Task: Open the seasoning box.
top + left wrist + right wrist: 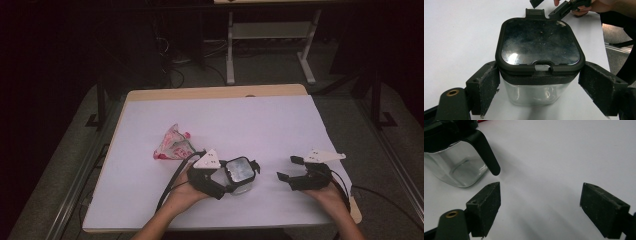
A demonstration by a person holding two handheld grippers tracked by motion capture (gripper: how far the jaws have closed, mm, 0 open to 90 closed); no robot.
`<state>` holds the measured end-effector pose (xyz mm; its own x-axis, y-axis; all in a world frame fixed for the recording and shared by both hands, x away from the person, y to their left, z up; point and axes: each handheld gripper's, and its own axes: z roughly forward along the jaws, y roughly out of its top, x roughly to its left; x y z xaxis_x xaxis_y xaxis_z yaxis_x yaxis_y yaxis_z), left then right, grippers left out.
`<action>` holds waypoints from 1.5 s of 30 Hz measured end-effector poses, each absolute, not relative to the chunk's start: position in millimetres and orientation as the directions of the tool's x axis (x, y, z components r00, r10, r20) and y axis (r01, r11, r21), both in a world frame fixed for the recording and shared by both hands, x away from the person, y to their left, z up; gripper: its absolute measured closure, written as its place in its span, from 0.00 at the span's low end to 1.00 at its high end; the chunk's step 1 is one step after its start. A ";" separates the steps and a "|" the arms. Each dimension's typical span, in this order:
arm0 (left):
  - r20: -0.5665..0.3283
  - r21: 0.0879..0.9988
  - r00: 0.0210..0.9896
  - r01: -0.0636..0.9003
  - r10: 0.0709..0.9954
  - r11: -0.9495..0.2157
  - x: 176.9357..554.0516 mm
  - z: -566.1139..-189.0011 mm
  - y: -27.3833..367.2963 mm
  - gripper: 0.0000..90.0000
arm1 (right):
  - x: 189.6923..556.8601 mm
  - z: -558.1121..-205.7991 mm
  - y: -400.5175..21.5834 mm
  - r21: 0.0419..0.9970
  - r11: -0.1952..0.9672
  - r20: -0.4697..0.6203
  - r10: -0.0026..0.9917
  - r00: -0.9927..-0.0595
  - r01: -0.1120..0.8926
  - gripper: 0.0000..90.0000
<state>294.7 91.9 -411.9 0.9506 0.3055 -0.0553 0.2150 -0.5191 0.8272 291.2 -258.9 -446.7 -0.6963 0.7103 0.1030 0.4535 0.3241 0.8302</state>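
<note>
A crumpled pink and white plastic packet (172, 144) lies on the white-covered table (250, 120), off to the outer side of the left gripper (239, 181) and apart from it.

The left gripper's jaws stand on either side of a clear square glass jar with a black rimmed lid (539, 50). In the left gripper view the jar sits between the two pads, close to both; a thin gap shows on each side, so the jaws bracket the jar rather than pinch it. The lid is on, with a glossy dark panel in its middle, a latch tab at the edge nearest the gripper and a second tab at the far edge. The jar stands upright on the table.

The right gripper (288, 168) rests near the table's near edge, well beside the jar, held in the person's right hand (334, 194). Its jaws are spread wide with bare table between them. In the right gripper view the jar (454, 167) stands beyond the left jaw, its black latch arm (485, 152) hanging down just above that jaw's tip.
</note>
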 end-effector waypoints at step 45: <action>-0.073 0.856 0.951 0.214 0.300 -0.470 293.4 -393.3 92.6 0.25 | 292.8 -450.0 -257.3 0.821 0.340 0.096 0.709 -0.699 0.458 0.18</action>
